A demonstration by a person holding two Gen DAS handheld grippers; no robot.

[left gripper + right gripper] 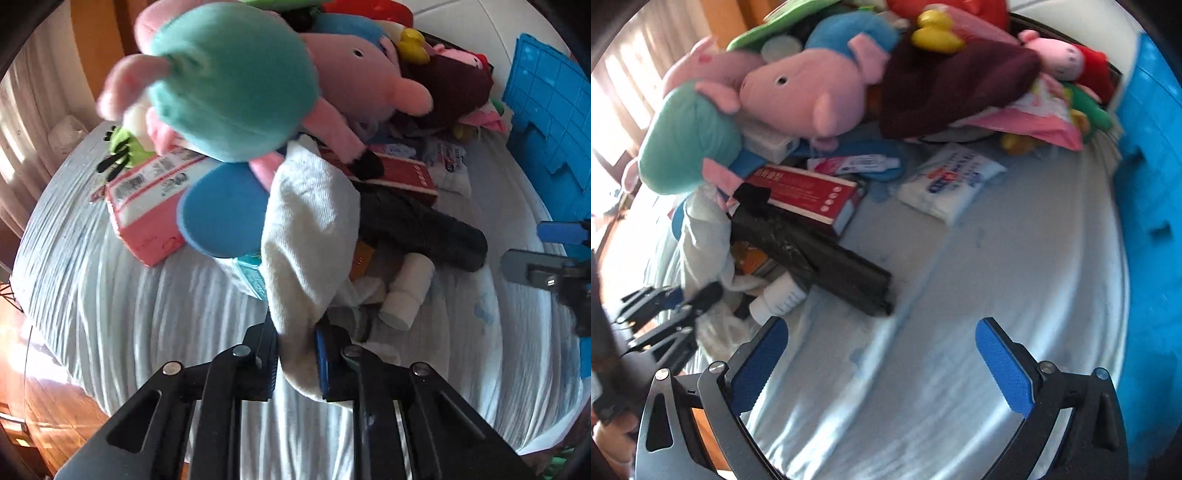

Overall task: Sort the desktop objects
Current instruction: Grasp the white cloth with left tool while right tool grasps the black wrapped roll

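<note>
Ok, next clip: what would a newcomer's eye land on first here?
The heap of pig plush toys piled at the far side of the pale sheet, one in a teal dress looming closest. Then the left gripper, shut on a white cloth at the heap's near edge. The right gripper hangs open over bare sheet, a blue crate beside it.

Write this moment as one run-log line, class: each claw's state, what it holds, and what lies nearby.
left claw: shut on white cloth | right claw: open, empty, over bedsheet | nearby: black bag, red box
</note>
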